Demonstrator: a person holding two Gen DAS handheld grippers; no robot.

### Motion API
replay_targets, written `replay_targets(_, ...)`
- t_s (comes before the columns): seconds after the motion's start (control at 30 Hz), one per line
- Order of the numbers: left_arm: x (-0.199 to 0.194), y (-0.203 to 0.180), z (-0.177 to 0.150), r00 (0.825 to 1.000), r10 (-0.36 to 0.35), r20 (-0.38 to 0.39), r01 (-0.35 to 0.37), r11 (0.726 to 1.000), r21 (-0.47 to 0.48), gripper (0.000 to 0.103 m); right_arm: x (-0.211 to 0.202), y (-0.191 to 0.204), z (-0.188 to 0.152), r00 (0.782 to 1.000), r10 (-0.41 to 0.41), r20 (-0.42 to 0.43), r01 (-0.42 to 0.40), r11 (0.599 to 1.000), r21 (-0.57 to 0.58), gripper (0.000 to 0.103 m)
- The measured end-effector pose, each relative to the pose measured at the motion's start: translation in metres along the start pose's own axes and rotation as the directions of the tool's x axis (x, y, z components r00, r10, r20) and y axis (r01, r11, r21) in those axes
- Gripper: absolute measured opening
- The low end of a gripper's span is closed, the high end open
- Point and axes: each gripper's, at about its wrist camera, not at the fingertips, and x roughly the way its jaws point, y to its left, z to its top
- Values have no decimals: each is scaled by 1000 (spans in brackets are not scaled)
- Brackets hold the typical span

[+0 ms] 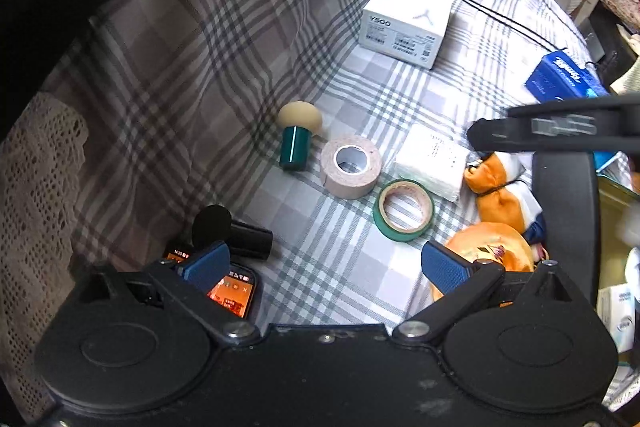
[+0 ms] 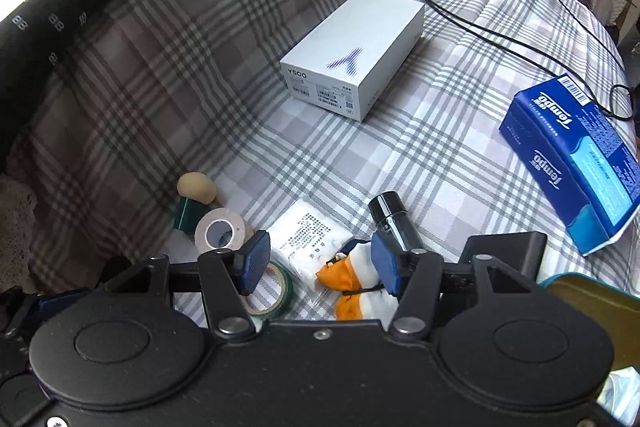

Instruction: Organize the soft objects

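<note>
Both grippers hang over a plaid-covered bed [image 2: 400, 155] strewn with small items.

**Gripper state.** The left gripper [image 1: 324, 267] has its jaws spread wide with nothing between the pads. The right gripper [image 2: 320, 263] has its jaws partly spread; no pad presses on anything, so it carries nothing. In the left wrist view the right gripper reaches in from the right edge, above the cluster of items.

**Location of the task items.** The soft items lie in a near cluster:
- an orange and white plush toy [image 2: 356, 287], directly below the right gripper's gap;
- a white soft pack [image 2: 308, 239], just beside the toy on its left;
- a makeup sponge with a green handle [image 1: 298, 135], at the left of the cluster.

Two rolls of tape, one beige [image 1: 351, 165] and one green [image 1: 404, 209], sit between the sponge and the toy. A white box [image 2: 356, 55] and a blue tissue box [image 2: 576, 155] lie farther off, well apart from the cluster.

**Step in hand.** Judged from the layout, this is the approach phase before a pick: no soft item is yet held.

**Next move.** The right gripper is best placed for the plush toy. It should descend, straddle a bunched part of the toy, and close. Keep the pads off the green tape, which lies just beside the left pad.
</note>
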Motion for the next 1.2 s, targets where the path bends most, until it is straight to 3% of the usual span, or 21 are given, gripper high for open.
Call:
replay_targets(0.3, 24, 0, 14, 995, 92, -30, -92, 996, -14, 102, -62, -1, -29, 996, -2, 89, 0, 1000, 24, 54)
replay_targets(0.7, 52, 2, 21, 983, 173, -58, -173, 985, -1, 102, -92, -6, -50, 989, 6, 149, -28, 990, 140, 54)
replay_targets(0.8, 44, 5, 18, 989, 145, -37, -146, 989, -14, 102, -95, -5, -57, 988, 4, 154, -28, 988, 149, 54)
replay_targets(1.2, 64, 8, 21, 974, 213, -74, -215, 976, -23, 102, -73, -2, -73, 996, -20, 91, 7, 990, 141, 54)
